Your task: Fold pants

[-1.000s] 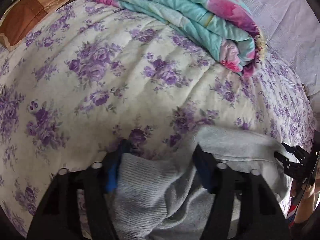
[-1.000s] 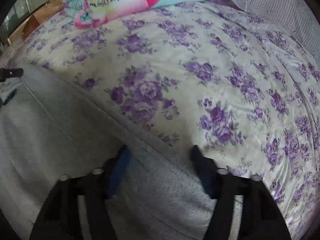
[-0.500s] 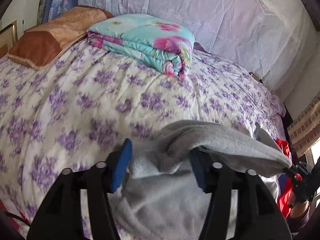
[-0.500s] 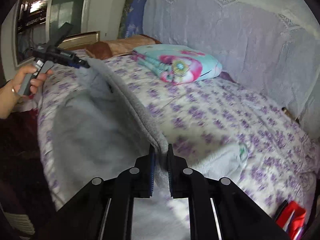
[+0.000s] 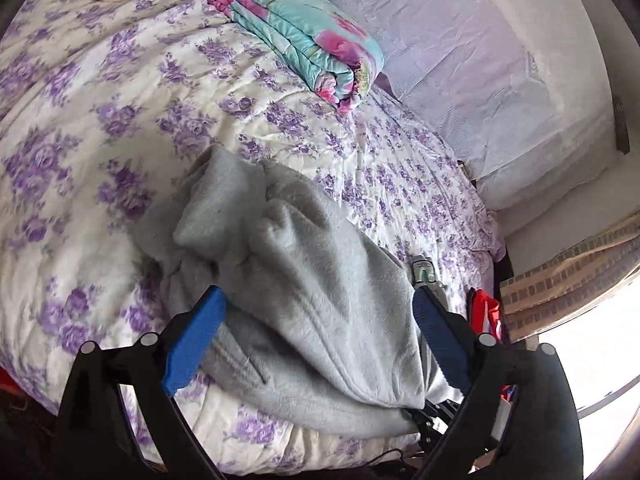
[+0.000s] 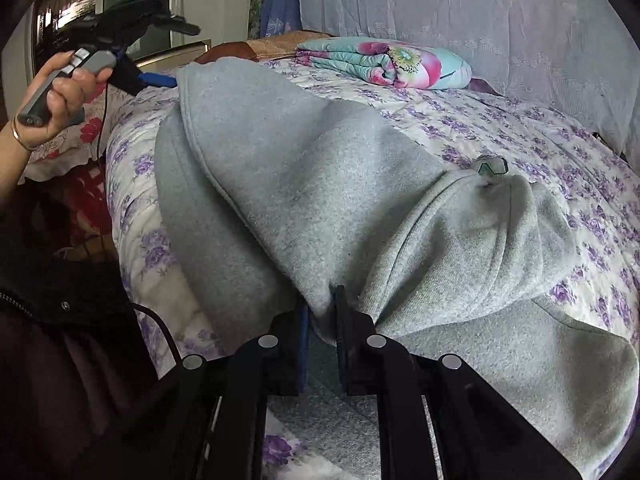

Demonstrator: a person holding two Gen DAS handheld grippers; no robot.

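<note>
In the left wrist view, the left gripper (image 5: 316, 320) is seen with its blue fingers (image 5: 194, 336) spread wide, nothing clamped between them. The grey pants (image 5: 304, 280) are heaped on the floral bedspread (image 5: 120, 120), well below the folded quilt (image 5: 304, 28).

In the right wrist view, the right gripper (image 6: 322, 320) is pressed together on an edge of the grey pants (image 6: 320, 184), which are lifted above the bedspread, nearer than the folded quilt (image 6: 384, 64). The left gripper (image 6: 132, 40) is held in a hand (image 6: 60, 92) apart from the cloth.
</note>
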